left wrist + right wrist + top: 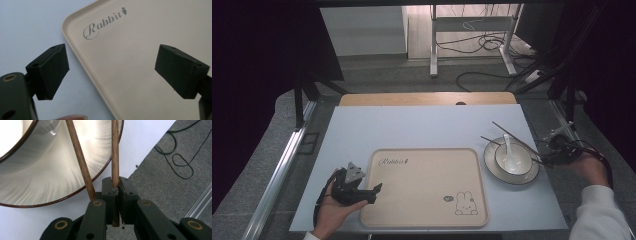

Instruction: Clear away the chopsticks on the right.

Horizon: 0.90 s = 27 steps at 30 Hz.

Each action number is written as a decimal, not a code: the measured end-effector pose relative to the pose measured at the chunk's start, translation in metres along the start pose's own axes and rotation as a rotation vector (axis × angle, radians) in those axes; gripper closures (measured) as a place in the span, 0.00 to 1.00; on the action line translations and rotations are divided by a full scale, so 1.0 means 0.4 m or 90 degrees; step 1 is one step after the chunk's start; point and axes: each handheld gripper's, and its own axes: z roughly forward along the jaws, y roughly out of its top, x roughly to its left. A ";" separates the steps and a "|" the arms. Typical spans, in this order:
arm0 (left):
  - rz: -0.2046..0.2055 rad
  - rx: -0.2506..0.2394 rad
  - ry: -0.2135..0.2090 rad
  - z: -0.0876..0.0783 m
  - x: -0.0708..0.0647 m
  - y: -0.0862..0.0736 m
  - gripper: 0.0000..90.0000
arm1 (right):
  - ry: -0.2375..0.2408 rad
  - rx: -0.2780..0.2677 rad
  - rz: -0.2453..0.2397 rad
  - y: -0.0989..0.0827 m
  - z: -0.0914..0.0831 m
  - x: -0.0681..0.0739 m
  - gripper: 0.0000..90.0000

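Observation:
Two brown chopsticks point(514, 136) lie across a white plate point(490, 167) with a dark rim at the table's right. On the plate sits a small white bowl point(521, 162) with a white spoon point(508, 145) in it. My right gripper point(548, 157) is at the chopsticks' near ends. In the right gripper view my right gripper point(115, 185) is shut on one chopstick point(115, 150), while the other chopstick point(78, 152) runs past the left jaw, outside the grip, over the plate point(50, 177). My left gripper point(376, 193) stands open at the left edge of a beige tray point(422, 185); nothing is between its jaws point(112, 72).
The tray point(140, 37) bears the word "Rabbit" and a rabbit drawing point(466, 204). It lies on a pale blue table top point(412, 125). A wooden board point(427, 98) lies behind the table. Cables point(484, 45) trail on the floor beyond it.

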 end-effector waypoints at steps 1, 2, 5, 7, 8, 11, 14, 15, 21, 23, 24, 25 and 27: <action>0.000 0.000 0.000 0.000 0.000 0.000 0.13 | 0.000 -0.001 0.000 0.000 -0.001 0.000 0.92; 0.000 -0.001 0.001 -0.001 0.001 0.000 0.13 | 0.001 -0.002 0.000 0.000 -0.001 0.000 0.92; -0.004 -0.005 0.002 -0.002 0.001 0.000 0.13 | -0.004 -0.011 0.003 0.000 -0.008 -0.002 0.93; -0.002 -0.004 0.003 -0.002 0.003 0.000 0.13 | -0.014 -0.026 0.015 0.001 -0.016 -0.005 0.93; -0.002 -0.004 0.003 -0.003 0.003 0.000 0.13 | -0.014 -0.041 0.028 0.003 -0.027 -0.007 0.93; -0.003 -0.004 0.003 -0.003 0.003 0.000 0.13 | -0.007 -0.076 0.044 0.007 -0.049 -0.008 0.93; -0.004 -0.007 0.003 -0.003 0.002 0.000 0.13 | 0.013 -0.115 0.064 0.017 -0.076 -0.002 0.93; -0.004 -0.007 0.003 -0.003 0.002 0.001 0.13 | 0.020 -0.127 0.068 0.022 -0.085 0.002 0.93; -0.005 -0.005 0.005 -0.006 0.004 0.000 0.13 | 0.032 -0.165 0.052 0.059 -0.138 0.050 0.93; -0.004 -0.006 0.006 -0.007 0.004 0.000 0.13 | 0.036 -0.177 0.051 0.069 -0.154 0.069 0.93; -0.005 -0.007 0.007 -0.007 0.005 -0.001 0.13 | 0.038 -0.181 0.051 0.073 -0.161 0.077 0.93; -0.006 -0.007 0.008 -0.007 0.005 -0.001 0.13 | 0.041 -0.188 0.052 0.078 -0.169 0.090 0.93; -0.008 -0.006 0.007 -0.006 0.006 -0.001 0.13 | 0.050 -0.198 0.054 0.088 -0.183 0.115 0.93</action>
